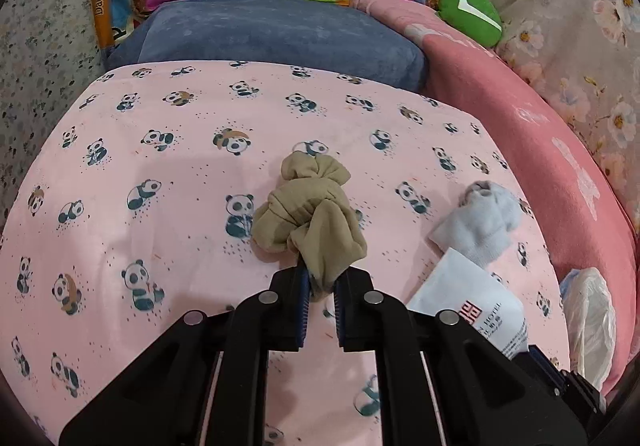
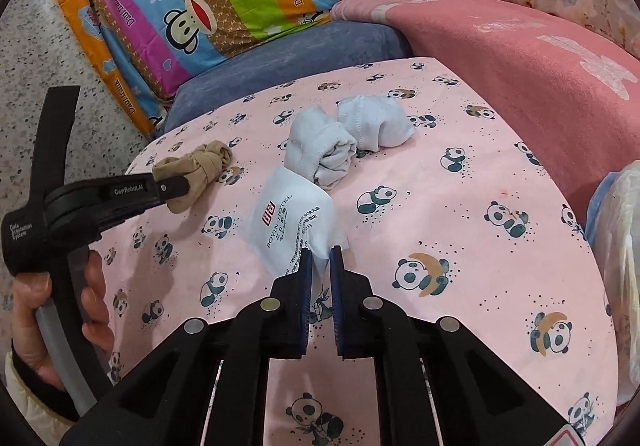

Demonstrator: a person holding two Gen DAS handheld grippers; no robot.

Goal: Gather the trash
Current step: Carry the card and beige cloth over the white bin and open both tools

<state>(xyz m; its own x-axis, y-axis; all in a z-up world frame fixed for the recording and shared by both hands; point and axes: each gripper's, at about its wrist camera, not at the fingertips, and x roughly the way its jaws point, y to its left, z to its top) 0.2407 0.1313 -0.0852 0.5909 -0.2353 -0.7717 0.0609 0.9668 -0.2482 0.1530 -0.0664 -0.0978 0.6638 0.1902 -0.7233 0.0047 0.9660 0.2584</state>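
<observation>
The knotted beige stocking (image 1: pixel 310 212) lies near the middle of the pink panda-print sheet (image 1: pixel 160 174), its long axis running from the left gripper (image 1: pixel 320 284) away toward the blue cushion (image 1: pixel 276 34) at the sheet's far edge — the knotted, flared end points to that far edge, the loose tail points back into the gripper. The left gripper's jaws are clamped on that tail, the blue pads pinching the fabric between them. In the right wrist view the left gripper (image 2: pixel 170 186) reaches in low and nearly level from the sheet's left edge, with the person's left hand (image 2: pixel 60 318) wrapped around its handle below. The white printed packet (image 2: pixel 294 222) lies flat just right of the stocking, its long axis slanting from the near side toward the far-left; its near corner sits between the narrowly parted jaws of the right gripper (image 2: pixel 321 260), which seem to pinch it. Just beyond the packet, touching its far end, rests a pair of pale blue socks (image 2: pixel 348 138) — rolled, side by side. A white plastic bag (image 2: pixel 624 266) lies at the sheet's right edge against the pink blanket (image 2: pixel 520 58).
</observation>
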